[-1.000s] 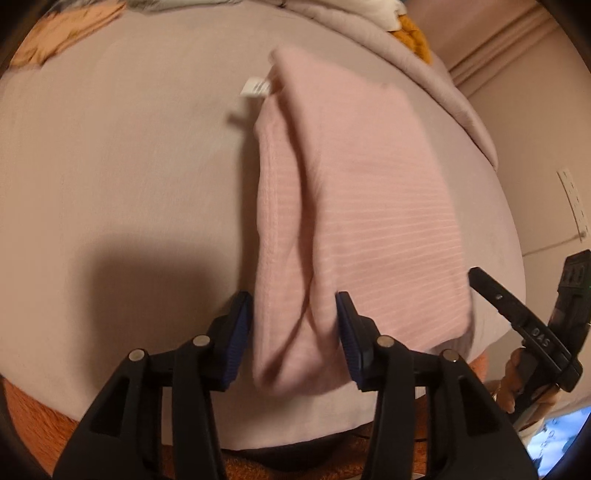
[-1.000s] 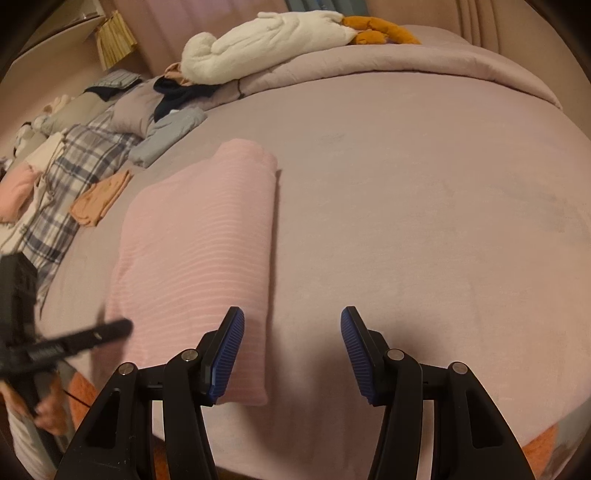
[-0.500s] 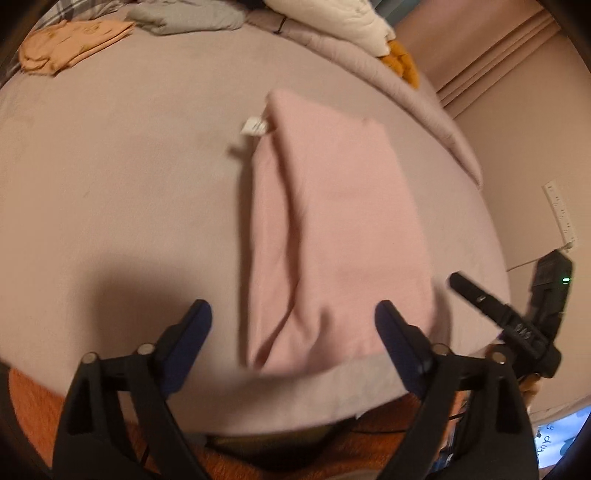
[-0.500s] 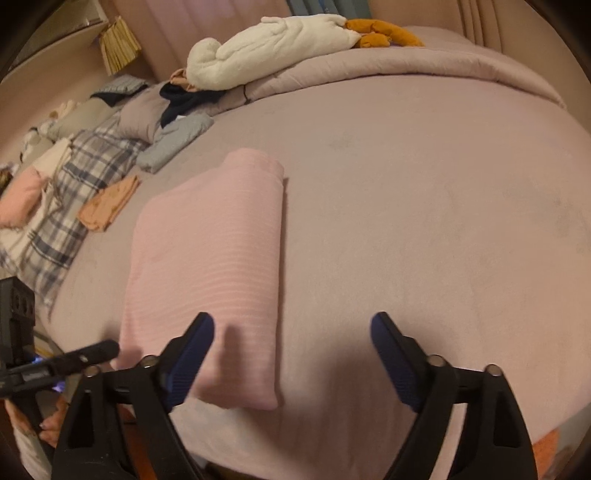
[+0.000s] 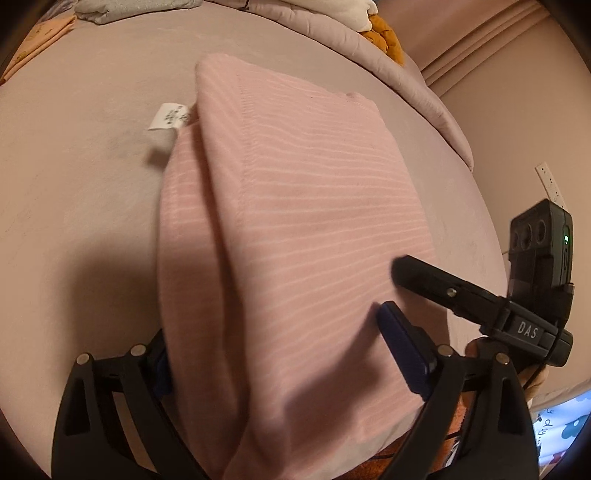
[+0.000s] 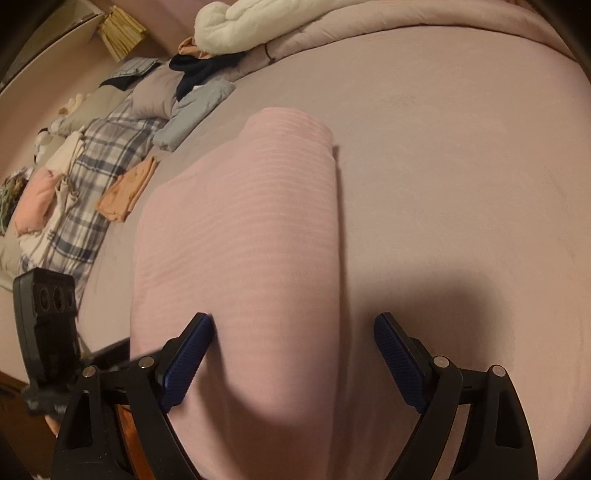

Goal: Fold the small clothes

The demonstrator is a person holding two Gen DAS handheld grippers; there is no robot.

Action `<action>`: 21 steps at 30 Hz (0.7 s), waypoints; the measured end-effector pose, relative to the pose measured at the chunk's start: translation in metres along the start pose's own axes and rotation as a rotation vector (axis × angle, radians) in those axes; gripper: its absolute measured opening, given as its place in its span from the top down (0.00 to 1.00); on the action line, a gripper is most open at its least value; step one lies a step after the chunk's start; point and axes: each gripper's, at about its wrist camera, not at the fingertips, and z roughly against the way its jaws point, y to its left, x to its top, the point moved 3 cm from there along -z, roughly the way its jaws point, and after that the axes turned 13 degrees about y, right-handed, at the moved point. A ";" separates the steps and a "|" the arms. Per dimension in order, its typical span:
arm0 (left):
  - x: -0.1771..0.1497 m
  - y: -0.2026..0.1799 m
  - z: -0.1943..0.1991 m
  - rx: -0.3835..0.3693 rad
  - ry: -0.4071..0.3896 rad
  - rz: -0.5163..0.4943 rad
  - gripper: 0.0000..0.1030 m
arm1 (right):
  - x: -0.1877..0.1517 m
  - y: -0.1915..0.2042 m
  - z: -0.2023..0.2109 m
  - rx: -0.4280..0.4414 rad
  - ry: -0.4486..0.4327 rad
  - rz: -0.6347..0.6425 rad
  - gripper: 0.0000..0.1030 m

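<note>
A pink striped garment point(image 5: 295, 221) lies folded into a long rectangle on the mauve bed point(image 5: 74, 184), with a white label point(image 5: 169, 117) sticking out on its left side. My left gripper point(image 5: 280, 347) is open, its jaws straddling the near end of the garment's left part. My right gripper point(image 6: 291, 354) is open around the near right edge of the same garment point(image 6: 251, 229). The right gripper also shows in the left wrist view point(image 5: 443, 288), over the garment's right side. The left gripper's body shows in the right wrist view point(image 6: 44, 325).
Folded and loose clothes lie along the bed's left side: an orange piece point(image 6: 127, 190), a plaid one point(image 6: 92, 177), a grey-blue one point(image 6: 195, 110), a pink one point(image 6: 35, 201). A white fluffy blanket point(image 6: 258, 22) and a rolled duvet point(image 5: 388, 66) lie at the head. The bed's near edge is just below the grippers.
Both grippers opened wider and drew back, then came forward and low again. Their jaws now straddle the garment's near end. The garment has not shifted.
</note>
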 end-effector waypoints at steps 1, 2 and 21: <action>0.001 -0.002 -0.001 -0.005 0.001 -0.006 0.12 | 0.002 0.003 -0.003 0.017 0.007 0.005 0.13; 0.000 0.000 0.001 -0.005 0.002 -0.011 0.19 | 0.004 0.003 -0.005 0.034 0.013 0.011 0.16; 0.048 -0.071 0.041 0.034 -0.122 -0.153 0.66 | 0.046 0.014 0.056 0.022 -0.141 0.075 0.69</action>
